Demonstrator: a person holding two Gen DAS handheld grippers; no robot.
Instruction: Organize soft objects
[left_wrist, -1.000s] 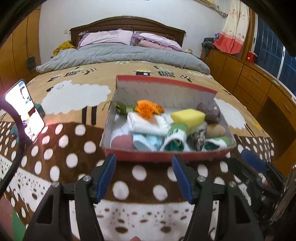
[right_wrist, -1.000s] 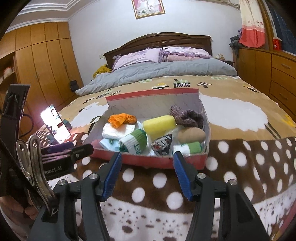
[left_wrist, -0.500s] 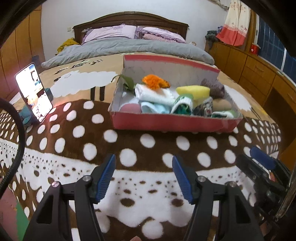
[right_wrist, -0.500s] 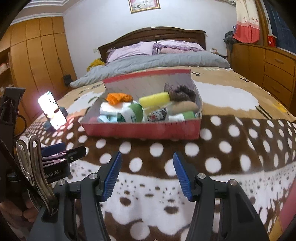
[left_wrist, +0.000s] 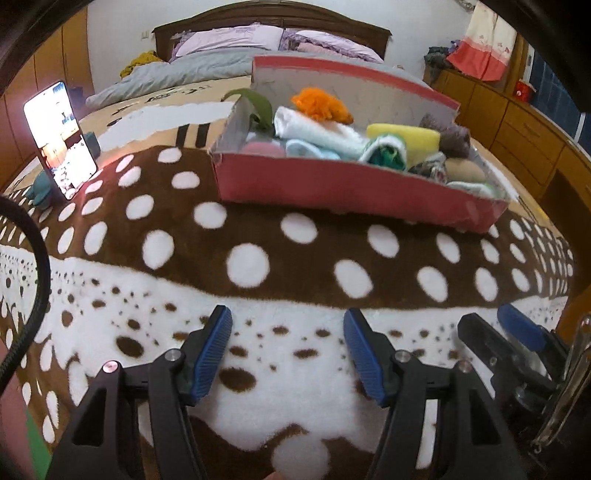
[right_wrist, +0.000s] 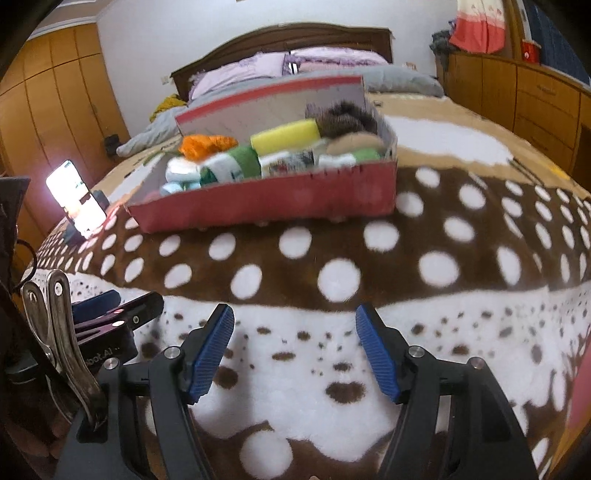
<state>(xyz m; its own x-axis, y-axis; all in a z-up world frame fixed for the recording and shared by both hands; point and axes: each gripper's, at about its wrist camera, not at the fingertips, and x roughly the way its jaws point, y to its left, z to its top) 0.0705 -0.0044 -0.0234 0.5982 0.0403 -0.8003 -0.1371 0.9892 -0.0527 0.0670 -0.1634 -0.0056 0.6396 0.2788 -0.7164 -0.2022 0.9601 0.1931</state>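
Note:
A red cardboard box (left_wrist: 351, 188) sits on the spotted blanket and shows in the right wrist view too (right_wrist: 266, 201). It holds several soft things: an orange knit piece (left_wrist: 319, 105), a white towel (left_wrist: 314, 127), a yellow sponge (left_wrist: 404, 136), a green-and-white sock roll (right_wrist: 236, 164) and a dark fuzzy item (right_wrist: 343, 118). My left gripper (left_wrist: 287, 349) is open and empty, low over the blanket's white edge, well short of the box. My right gripper (right_wrist: 294, 349) is open and empty beside it.
A lit phone (left_wrist: 59, 134) stands propped at the left on the brown spotted blanket (left_wrist: 258, 258). Pillows and a wooden headboard (left_wrist: 273, 22) lie behind. Wooden cabinets (left_wrist: 517, 122) run along the right, wardrobes (right_wrist: 55, 92) along the left.
Both grippers have pulled back and dropped low, away from the box, which now sits farther off. Both stay open and empty.

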